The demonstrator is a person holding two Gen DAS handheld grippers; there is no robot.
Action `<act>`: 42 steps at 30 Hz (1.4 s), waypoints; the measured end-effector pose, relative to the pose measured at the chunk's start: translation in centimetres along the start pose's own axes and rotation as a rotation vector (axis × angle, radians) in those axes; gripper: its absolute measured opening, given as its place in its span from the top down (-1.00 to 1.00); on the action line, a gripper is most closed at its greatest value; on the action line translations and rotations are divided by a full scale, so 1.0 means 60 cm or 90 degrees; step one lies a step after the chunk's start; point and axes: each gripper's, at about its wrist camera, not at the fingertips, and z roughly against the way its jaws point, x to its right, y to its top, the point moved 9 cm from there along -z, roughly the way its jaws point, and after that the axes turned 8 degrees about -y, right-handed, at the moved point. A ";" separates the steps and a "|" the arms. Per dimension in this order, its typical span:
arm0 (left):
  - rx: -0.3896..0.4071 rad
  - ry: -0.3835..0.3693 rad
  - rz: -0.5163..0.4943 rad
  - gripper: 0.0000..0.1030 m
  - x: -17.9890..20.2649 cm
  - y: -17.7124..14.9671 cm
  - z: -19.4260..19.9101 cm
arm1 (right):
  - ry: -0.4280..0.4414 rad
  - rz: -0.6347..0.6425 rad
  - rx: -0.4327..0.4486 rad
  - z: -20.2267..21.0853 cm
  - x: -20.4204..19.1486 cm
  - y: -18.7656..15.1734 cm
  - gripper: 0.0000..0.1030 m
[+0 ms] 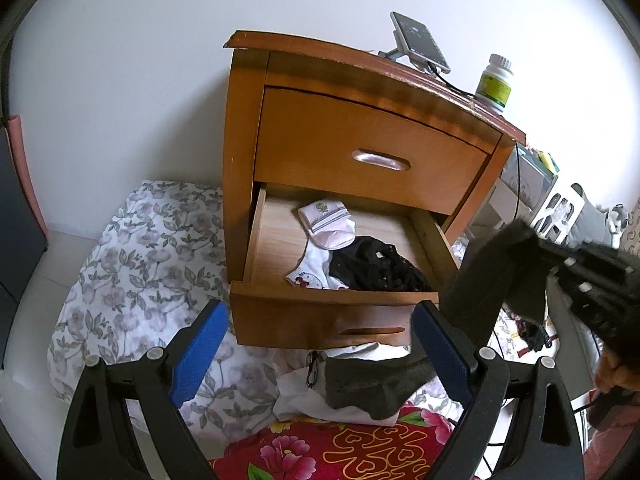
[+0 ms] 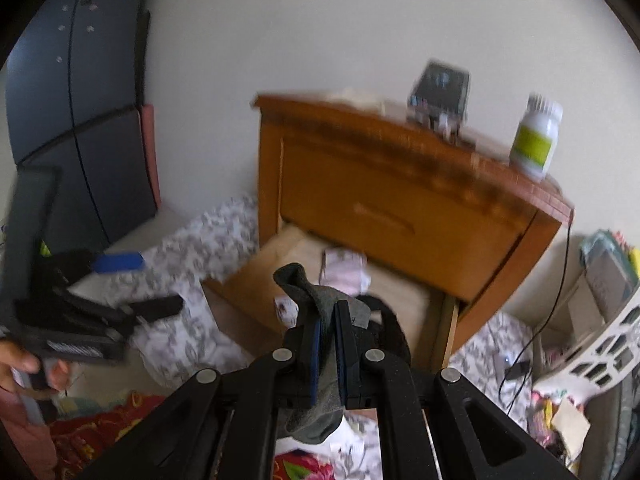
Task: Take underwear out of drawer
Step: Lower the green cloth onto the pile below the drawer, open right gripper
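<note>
Right gripper (image 2: 328, 320) is clamped on a grey garment (image 2: 316, 292) above the open drawer (image 1: 280, 236). Left gripper (image 1: 320, 344) hangs spread wide, nothing between its pads. Black underwear (image 1: 376, 264), white pieces and a sock (image 1: 326, 224) lie in the drawer. A bottle (image 1: 496, 84) tops the nightstand (image 1: 360, 144); the right view is blurred.

The right gripper (image 2: 327, 320) is clamped on grey underwear (image 2: 320, 296) above the open drawer (image 1: 280, 240); the left gripper (image 1: 320, 344) gapes wide before it.
</note>
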 end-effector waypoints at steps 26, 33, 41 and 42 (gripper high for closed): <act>-0.058 0.008 -0.001 -0.82 -0.013 -0.027 -0.055 | 0.046 -0.023 -0.186 -0.185 -0.066 -0.169 0.86; -0.081 0.009 0.007 -0.82 -0.024 -0.038 -0.079 | 0.063 -0.041 -0.233 -0.226 -0.085 -0.206 0.84; -0.091 0.009 0.009 -0.82 -0.031 -0.037 -0.095 | 0.068 -0.048 -0.247 -0.234 -0.085 -0.206 0.83; -0.091 0.009 0.010 -0.82 -0.032 -0.037 -0.095 | 0.070 -0.049 -0.250 -0.234 -0.085 -0.206 0.83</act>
